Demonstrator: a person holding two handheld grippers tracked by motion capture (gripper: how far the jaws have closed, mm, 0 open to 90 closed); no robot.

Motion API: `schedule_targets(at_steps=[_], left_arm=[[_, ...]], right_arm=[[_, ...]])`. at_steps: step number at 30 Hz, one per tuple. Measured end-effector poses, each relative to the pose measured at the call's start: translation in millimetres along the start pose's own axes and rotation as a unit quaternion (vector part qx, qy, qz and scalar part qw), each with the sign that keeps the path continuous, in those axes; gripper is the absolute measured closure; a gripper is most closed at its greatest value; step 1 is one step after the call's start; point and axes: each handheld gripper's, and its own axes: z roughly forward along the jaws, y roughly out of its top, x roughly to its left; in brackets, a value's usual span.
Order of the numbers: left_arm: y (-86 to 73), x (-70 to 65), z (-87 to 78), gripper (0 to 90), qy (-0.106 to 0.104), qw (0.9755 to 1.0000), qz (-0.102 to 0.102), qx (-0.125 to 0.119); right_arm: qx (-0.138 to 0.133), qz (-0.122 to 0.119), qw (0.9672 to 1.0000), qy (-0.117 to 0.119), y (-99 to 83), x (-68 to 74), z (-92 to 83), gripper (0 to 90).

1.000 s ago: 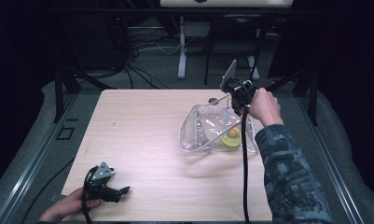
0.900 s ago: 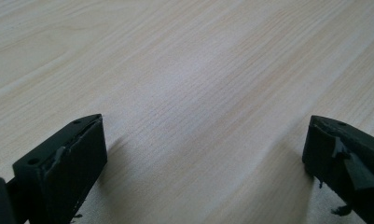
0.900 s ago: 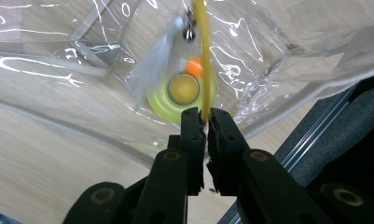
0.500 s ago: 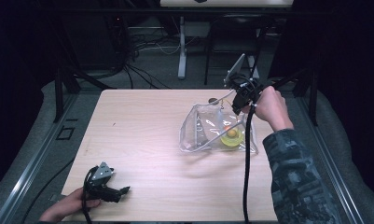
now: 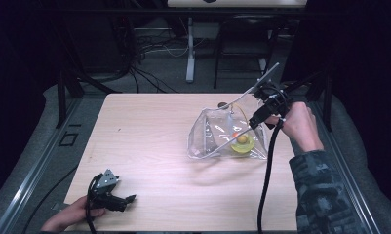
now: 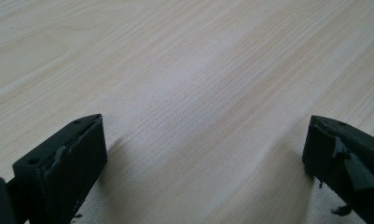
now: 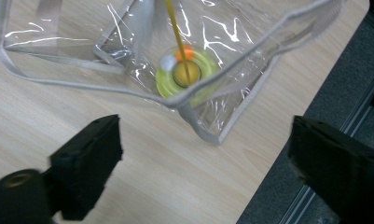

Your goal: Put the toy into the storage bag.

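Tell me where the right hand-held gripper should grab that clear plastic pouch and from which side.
Best bet is the grey-trimmed rim of the clear pouch, on the stretch nearest the right hand-held gripper. That edge stands up off the table as a thin stiff band, so open jaws can straddle it from above, one inside and one outside. The yellow ring toy lies lower inside, probably clear of the pinch.

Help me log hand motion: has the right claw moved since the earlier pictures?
Yes. The right claw has drifted right, out past the clear bag's right corner toward the table's right edge, its jaws just opening with nothing between them.
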Motion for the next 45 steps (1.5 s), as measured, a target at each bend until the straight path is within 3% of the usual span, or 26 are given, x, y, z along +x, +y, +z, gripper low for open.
schedule_targets(at_steps=[3, 9, 16, 31, 39, 41, 42, 45], left_arm=[[0.0, 0.0, 0.0, 0.0, 0.000, 1.0000, 0.000, 0.000], [0.0, -0.1, 0.0, 0.0, 0.000, 1.0000, 0.000, 0.000], [-0.3, -0.3, 0.6, 0.0, 0.004, 1.0000, 0.000, -0.003], [-0.3, -0.2, 0.6, 0.0, 0.004, 1.0000, 0.001, -0.003], [-0.3, -0.2, 0.6, 0.0, 0.004, 1.0000, 0.001, -0.003], [-0.3, -0.2, 0.6, 0.0, 0.004, 1.0000, 0.000, -0.003], [-0.3, -0.2, 0.6, 0.0, 0.004, 1.0000, 0.001, -0.003], [-0.3, -0.2, 0.6, 0.0, 0.004, 1.0000, 0.000, -0.003]], right_arm=[[0.003, 0.002, 1.0000, -0.004, -10.9, -3.1, -0.5, 0.0], [0.000, 0.009, 0.9999, -0.011, -33.7, -8.0, 0.6, 0.0], [-0.006, 0.023, 0.9997, -0.004, -58.8, -14.4, 7.9, 0.0], [0.019, 0.048, 0.9982, 0.030, -103.8, -20.0, 51.2, 0.0], [0.047, 0.048, 0.9972, 0.031, -129.0, -19.4, 75.2, 0.0], [0.038, 0.056, 0.9970, 0.036, -136.0, -17.5, 83.0, 0.0], [0.042, 0.044, 0.9976, 0.031, -138.1, -17.4, 85.3, 0.0], [0.033, 0.045, 0.9978, 0.036, -146.8, -12.1, 97.6, 0.0]])
